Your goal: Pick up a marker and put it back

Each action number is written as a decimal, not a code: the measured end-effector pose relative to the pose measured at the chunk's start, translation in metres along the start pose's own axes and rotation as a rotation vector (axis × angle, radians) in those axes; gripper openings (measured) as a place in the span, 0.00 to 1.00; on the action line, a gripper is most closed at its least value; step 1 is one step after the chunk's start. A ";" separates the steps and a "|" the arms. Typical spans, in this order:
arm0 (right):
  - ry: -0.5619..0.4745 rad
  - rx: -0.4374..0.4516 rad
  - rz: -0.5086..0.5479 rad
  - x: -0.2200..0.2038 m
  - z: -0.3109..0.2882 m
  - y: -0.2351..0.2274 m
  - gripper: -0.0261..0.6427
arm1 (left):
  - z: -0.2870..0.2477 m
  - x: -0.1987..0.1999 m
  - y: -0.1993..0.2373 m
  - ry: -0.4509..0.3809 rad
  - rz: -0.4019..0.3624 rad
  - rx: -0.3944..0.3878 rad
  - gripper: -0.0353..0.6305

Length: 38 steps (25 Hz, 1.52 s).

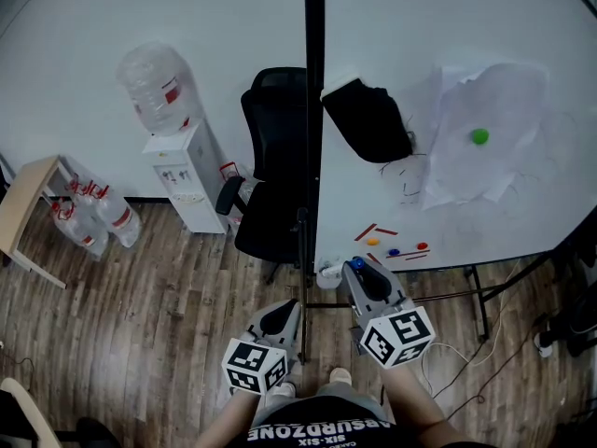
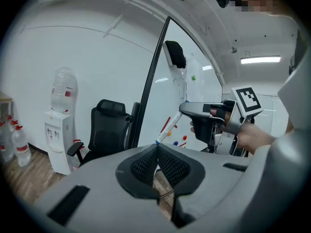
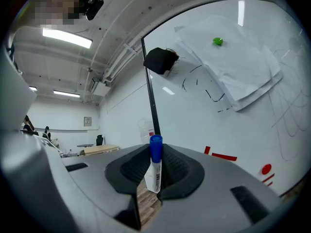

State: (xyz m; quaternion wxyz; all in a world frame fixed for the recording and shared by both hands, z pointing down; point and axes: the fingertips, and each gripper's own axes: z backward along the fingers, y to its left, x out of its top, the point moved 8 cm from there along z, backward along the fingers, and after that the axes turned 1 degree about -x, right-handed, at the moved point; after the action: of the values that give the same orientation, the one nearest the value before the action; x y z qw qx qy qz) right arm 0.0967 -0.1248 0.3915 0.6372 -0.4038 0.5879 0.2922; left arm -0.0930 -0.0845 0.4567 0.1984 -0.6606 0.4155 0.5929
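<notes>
The right tool [image 3: 155,153] is closed partway on a white marker with a blue cap [image 3: 153,174]. The marker stands up straight between the two dark pads, low in the middle of the right gripper view. Its cap pokes up above the tips. The left tool [image 2: 157,146] has its jaws shut together with nothing in them. It sits low in the head view, just left of the right tool.

Past the marker is the big white board [image 1: 392,26], which fills the right half of the head view. Near its bottom edge are some thin red sticks [image 1: 376,231] and small round coloured dots [image 1: 422,246]. Higher up, white paper sheets [image 1: 485,175] hang under a green dot [image 1: 479,136].

I think the marker is picked up, and the job now is to put it back near the bottom of the board. To do it well, hold the squeeze steady so the marker does not slip or tip. Move slowly to a bare spot by the red sticks and do not bump them. Let the marker touch and rest first, then open the jaws. The left tool should stay out of the way.
</notes>
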 end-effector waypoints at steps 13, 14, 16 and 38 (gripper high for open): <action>0.022 -0.008 -0.001 -0.007 0.024 0.015 0.14 | -0.002 -0.001 -0.006 0.011 -0.010 -0.041 0.07; 0.026 -0.007 -0.003 -0.009 0.025 0.016 0.14 | -0.003 -0.001 -0.007 0.011 -0.011 -0.044 0.07; 0.038 -0.009 -0.009 -0.012 0.028 0.016 0.14 | -0.004 0.000 -0.009 0.012 -0.013 -0.052 0.06; 0.160 -0.043 -0.070 -0.057 0.054 0.027 0.14 | -0.006 -0.001 -0.034 0.032 -0.034 -0.123 0.07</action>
State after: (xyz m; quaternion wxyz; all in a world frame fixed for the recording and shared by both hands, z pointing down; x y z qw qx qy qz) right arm 0.0937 -0.0592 0.4421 0.5891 -0.4598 0.6161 0.2490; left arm -0.0629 -0.0694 0.4511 0.1605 -0.6880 0.3701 0.6033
